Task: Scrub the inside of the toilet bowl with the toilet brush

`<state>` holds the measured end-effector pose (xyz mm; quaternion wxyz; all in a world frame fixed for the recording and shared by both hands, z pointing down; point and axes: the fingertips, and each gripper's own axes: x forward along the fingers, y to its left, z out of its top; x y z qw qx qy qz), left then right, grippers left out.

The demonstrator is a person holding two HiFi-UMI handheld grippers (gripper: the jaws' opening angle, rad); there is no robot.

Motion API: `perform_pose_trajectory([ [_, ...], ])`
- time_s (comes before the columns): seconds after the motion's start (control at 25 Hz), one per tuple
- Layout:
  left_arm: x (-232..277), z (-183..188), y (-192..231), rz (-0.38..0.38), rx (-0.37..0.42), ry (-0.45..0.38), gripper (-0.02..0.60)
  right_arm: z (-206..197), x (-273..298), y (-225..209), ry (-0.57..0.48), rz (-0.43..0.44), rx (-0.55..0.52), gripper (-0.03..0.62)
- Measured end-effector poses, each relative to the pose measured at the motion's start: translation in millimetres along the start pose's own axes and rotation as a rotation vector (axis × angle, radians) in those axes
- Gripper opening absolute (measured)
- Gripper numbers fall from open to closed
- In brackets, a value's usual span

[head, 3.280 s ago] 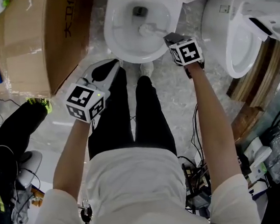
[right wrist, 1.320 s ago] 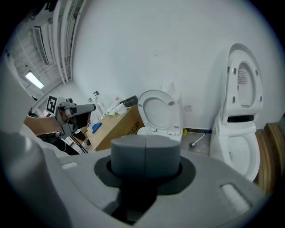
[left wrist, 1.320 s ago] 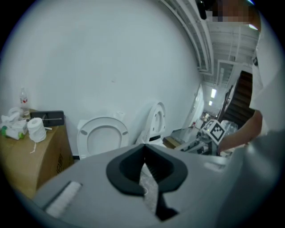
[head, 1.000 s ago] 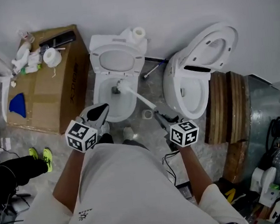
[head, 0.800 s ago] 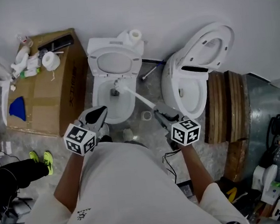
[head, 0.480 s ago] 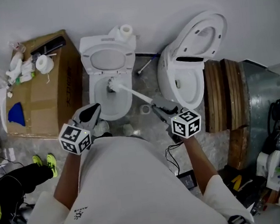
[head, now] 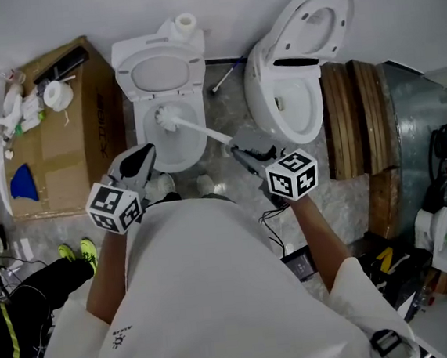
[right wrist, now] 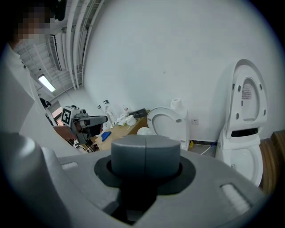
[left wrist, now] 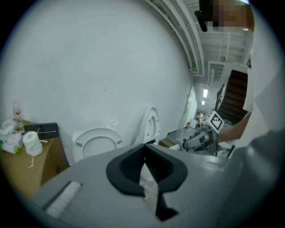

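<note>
1. My right gripper (head: 244, 152) clamps the grey handle end of the toilet brush (head: 169, 118); its head shows within the toilet bowl (head: 181, 164).
2. My left gripper (head: 141, 157) is closed on nothing.
3. Gripped this far back, the handle may twist and skid the head over the rim.

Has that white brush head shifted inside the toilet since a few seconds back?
Yes. The brush head now sits toward the back of the toilet bowl; earlier it was mid-bowl.

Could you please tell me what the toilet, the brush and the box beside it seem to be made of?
Toilet: glossy white ceramic, judging by its smooth, shiny rim.
Brush: probably white plastic, given its thin plain handle and bristly head.
Box: brown cardboard, by its colour and dull surface.
</note>
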<state>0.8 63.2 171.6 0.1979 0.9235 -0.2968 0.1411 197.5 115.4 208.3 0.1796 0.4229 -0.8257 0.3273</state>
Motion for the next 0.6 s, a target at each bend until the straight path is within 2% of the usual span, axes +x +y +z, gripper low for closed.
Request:
perform_pose_trajectory([
  [0.6, -7.9, -13.9, 2.8, -0.011, -0.03, 0.019, -0.012, -2.8, 6.6, 12.8, 0.023, 0.005, -0.004, 0.146],
])
